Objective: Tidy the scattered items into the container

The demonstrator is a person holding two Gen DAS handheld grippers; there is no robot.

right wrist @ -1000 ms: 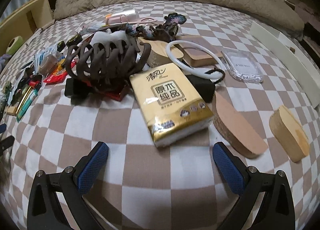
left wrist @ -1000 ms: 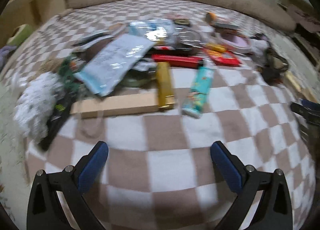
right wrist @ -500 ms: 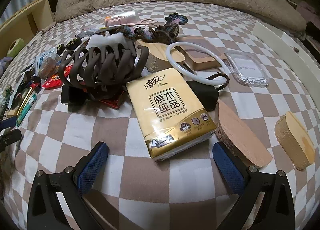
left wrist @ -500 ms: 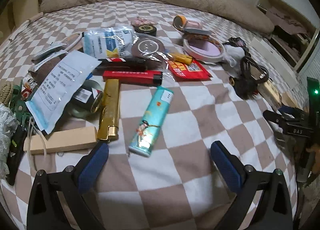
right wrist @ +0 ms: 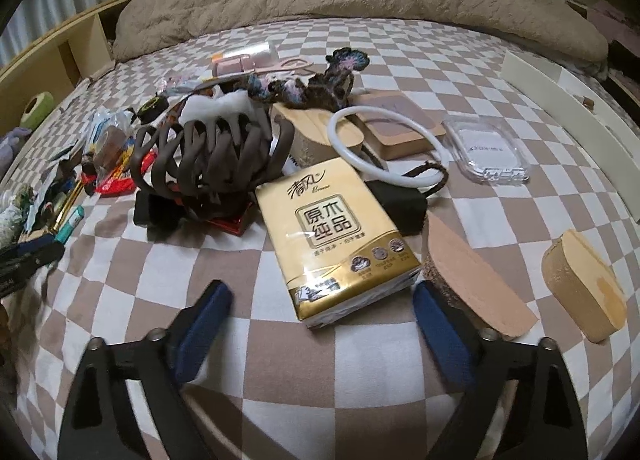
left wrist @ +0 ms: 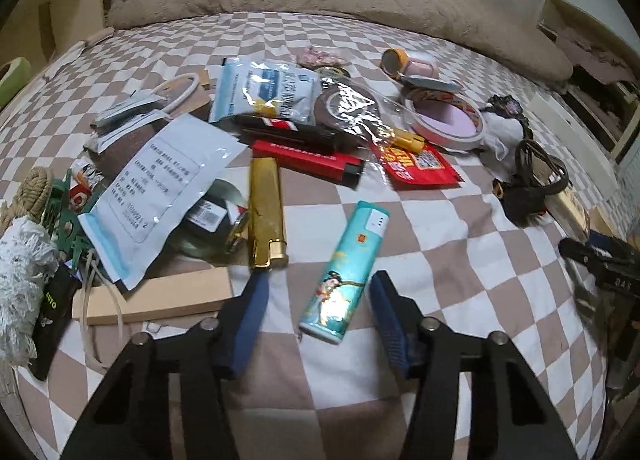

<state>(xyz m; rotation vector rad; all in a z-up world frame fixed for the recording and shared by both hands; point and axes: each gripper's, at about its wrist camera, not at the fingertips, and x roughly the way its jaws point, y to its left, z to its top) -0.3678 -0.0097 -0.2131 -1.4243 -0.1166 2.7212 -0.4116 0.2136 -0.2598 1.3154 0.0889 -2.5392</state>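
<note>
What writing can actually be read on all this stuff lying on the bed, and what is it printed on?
"原木纯品": gold tissue pack, big characters on its front.
"清风": same pack, script above them.
"AUTO": black item at the left edge.
White pouch: printed lines, too small to read.
Blue-white packet, red lighter, red sachet, clear case: lettering blurred.
</note>
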